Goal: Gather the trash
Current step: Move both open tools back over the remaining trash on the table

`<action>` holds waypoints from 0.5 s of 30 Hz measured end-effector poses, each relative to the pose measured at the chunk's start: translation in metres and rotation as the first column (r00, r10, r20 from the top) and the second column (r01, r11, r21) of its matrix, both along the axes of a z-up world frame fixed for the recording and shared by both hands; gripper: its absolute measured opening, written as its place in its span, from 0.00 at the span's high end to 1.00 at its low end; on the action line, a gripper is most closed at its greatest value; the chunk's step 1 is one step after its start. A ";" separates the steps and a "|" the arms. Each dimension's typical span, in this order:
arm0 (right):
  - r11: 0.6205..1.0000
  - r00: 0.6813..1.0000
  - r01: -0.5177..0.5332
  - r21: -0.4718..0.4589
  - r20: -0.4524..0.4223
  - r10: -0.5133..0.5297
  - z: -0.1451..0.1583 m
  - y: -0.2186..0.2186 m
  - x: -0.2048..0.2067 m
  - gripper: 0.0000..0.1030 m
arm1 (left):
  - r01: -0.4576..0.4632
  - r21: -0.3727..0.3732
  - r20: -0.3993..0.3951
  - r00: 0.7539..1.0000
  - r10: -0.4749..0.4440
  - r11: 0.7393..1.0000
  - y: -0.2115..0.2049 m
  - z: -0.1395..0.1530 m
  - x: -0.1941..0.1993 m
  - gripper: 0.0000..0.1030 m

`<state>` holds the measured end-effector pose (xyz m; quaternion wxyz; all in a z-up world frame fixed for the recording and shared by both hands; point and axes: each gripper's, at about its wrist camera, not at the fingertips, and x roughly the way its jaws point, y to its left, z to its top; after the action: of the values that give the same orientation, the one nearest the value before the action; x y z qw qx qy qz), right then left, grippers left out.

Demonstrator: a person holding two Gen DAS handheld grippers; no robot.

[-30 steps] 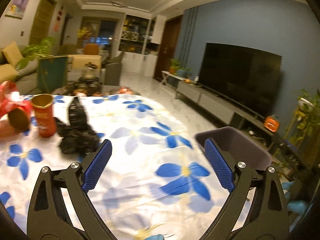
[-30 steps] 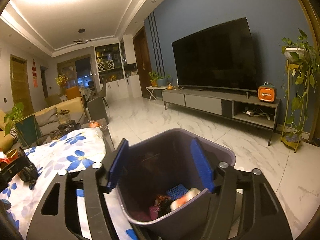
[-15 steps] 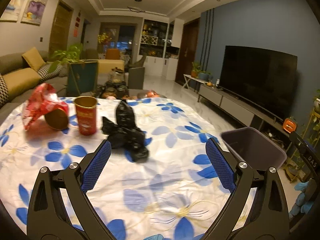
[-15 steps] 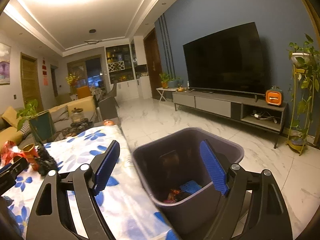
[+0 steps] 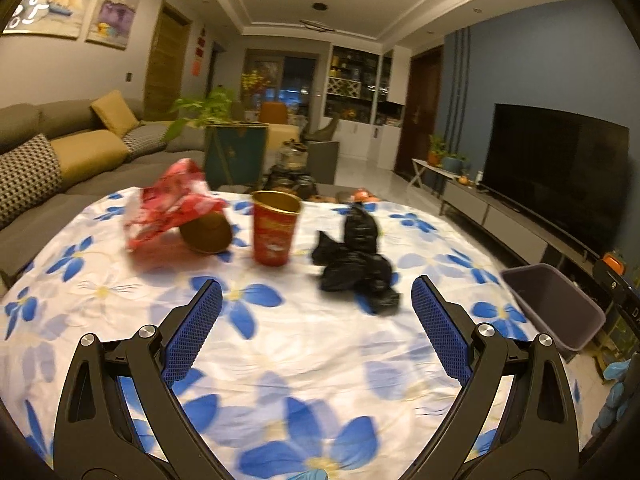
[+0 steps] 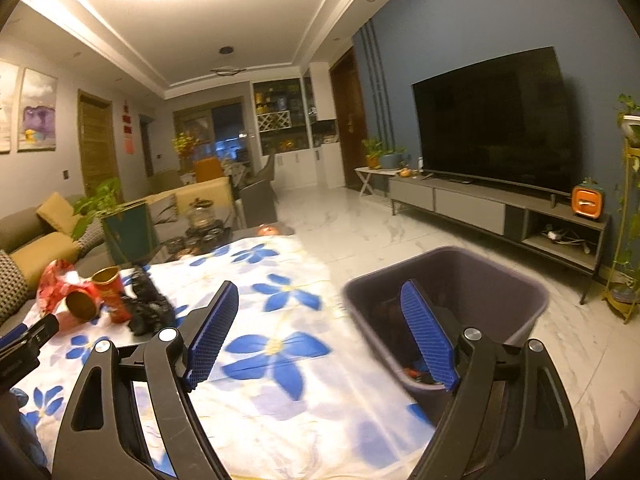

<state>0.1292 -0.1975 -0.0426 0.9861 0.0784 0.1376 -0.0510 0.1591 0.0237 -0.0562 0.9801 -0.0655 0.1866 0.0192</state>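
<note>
Trash: a black bag (image 5: 356,268), red cup (image 5: 275,228) and wrapper (image 5: 168,204) on the desk (image 5: 320,360); bin (image 6: 452,292) alongside. Left tongs (image 5: 316,328) and right tongs (image 6: 320,336) spread, empty.

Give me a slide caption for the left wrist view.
Open left tool faces trash on the floral tablecloth: red wrapper, upright red cup, crumpled black bag; bin beside table.

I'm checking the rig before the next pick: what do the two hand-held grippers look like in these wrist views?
Both look alike. The left hand-held gripper and the right hand-held gripper each have two black, angular, cut-out frame arms joined by round silver pivot bolts. Each finger carries a flat blue pad with a fine grid texture. No cables, markings or sleeves are visible on them.
</note>
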 end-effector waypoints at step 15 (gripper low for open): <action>0.978 0.978 -0.205 -0.035 -0.041 0.203 -0.007 0.100 0.045 0.21 | -0.159 -0.019 -0.011 0.987 0.159 0.987 0.081 -0.006 -0.009 0.09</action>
<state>0.1745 -0.0977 -0.0492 0.9846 0.0438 0.1625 0.0464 0.1500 0.1051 -0.0625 0.9739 -0.0897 0.1854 0.0957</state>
